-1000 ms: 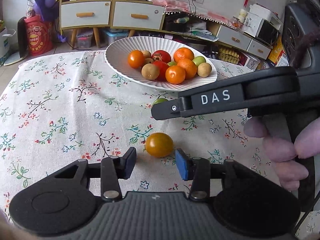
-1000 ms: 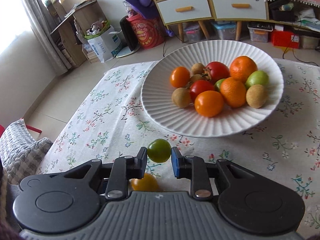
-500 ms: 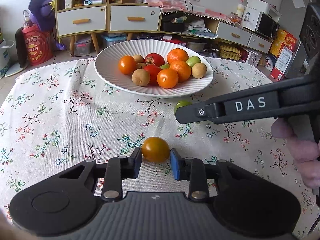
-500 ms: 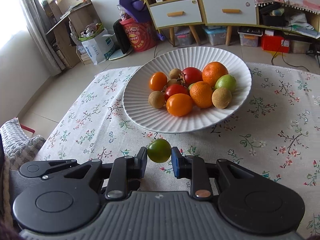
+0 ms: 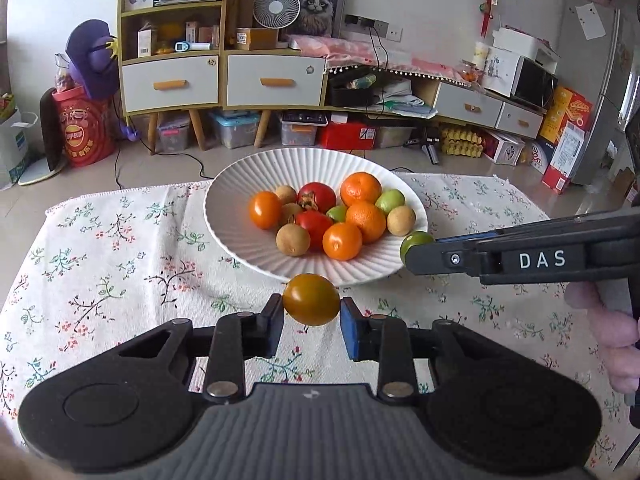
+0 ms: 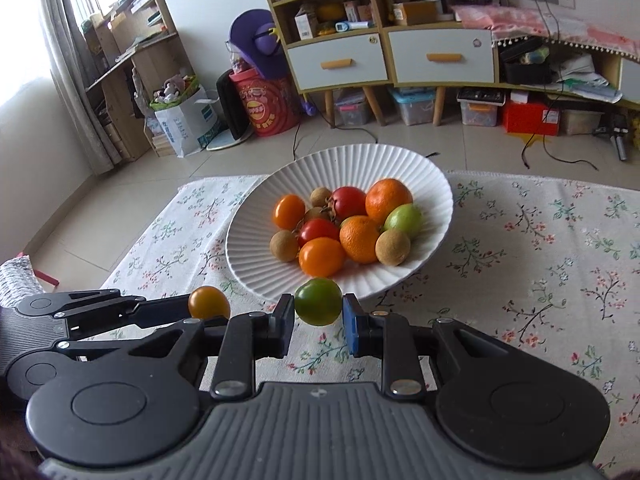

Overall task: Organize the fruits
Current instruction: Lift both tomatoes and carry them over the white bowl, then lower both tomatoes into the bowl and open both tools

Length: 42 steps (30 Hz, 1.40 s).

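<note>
Left gripper (image 5: 311, 322) clamps an amber tomato (image 5: 311, 299); right gripper (image 6: 318, 323) clamps a green one (image 6: 318, 301); both held before the white bowl (image 5: 240, 236). Risk: smooth round skins may slip out; dropped carelessly, they could roll off the heaped pile.

Floral tablecloth (image 5: 100, 264) over the table, white ribbed plate (image 5: 240, 216) (fruit-filled) on it

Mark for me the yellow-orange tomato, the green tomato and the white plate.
yellow-orange tomato (image 5: 311, 299): left wrist view, middle of its front face.
green tomato (image 6: 318, 301): right wrist view, centre of the fruit.
white plate (image 6: 256, 258): right wrist view, bare ribbed wall left of the fruit.
</note>
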Motion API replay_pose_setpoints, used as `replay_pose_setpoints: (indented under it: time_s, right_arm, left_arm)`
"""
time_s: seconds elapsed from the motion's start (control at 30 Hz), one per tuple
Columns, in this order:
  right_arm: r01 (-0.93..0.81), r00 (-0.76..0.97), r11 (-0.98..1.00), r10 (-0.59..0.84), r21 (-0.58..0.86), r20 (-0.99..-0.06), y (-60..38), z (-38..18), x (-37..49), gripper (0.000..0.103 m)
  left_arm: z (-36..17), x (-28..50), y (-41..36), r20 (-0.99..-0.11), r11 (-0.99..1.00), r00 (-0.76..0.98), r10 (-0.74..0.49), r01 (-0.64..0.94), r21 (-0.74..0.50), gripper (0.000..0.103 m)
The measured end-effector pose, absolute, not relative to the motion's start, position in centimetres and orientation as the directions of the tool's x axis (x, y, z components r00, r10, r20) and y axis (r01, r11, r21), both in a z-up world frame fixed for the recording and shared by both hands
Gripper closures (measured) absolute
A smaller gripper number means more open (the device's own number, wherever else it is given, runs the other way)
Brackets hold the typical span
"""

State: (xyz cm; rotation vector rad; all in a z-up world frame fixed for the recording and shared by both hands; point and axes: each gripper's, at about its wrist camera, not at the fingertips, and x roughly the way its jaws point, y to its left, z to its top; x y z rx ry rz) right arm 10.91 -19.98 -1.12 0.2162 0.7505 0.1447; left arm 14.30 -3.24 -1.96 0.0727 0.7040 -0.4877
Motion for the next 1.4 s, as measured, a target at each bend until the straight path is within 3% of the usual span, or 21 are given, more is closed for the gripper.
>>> replay_pose_setpoints:
  time_s: [0.73, 0.8, 1.17, 1.4]
  right_arm:
    - [0.03, 0.735, 0.966, 0.154, 0.258, -0.661, -20.8, -2.5, 13.0, 0.076]
    - [0.04, 0.743, 0.962, 0.151, 0.269, -0.651, -21.0, -2.1, 12.6, 0.062]
    - [0.125, 0.751, 0.977, 0.022, 0.175, -0.659, -21.3, 0.4, 8.5, 0.035]
    - [0.129, 0.747, 0.991, -0.071, 0.04, -0.661, -19.8, 1.6, 6.1, 0.026]
  left_arm:
    - [-2.9, 17.2, -5.8, -0.642, 0.9, 0.672, -0.37, 0.43, -0.069, 0.076]
    - [-2.6, 17.0, -5.8, -0.645, 0.899, 0.672, -0.363, 0.434, -0.054, 0.07]
    - [0.1, 13.4, -4.8, -0.662, 0.931, 0.691, -0.29, 0.364, -0.029, 0.018]
    - [1.4, 10.5, -4.2, -0.7, 0.955, 0.677, -0.227, 0.295, -0.025, 0.007]
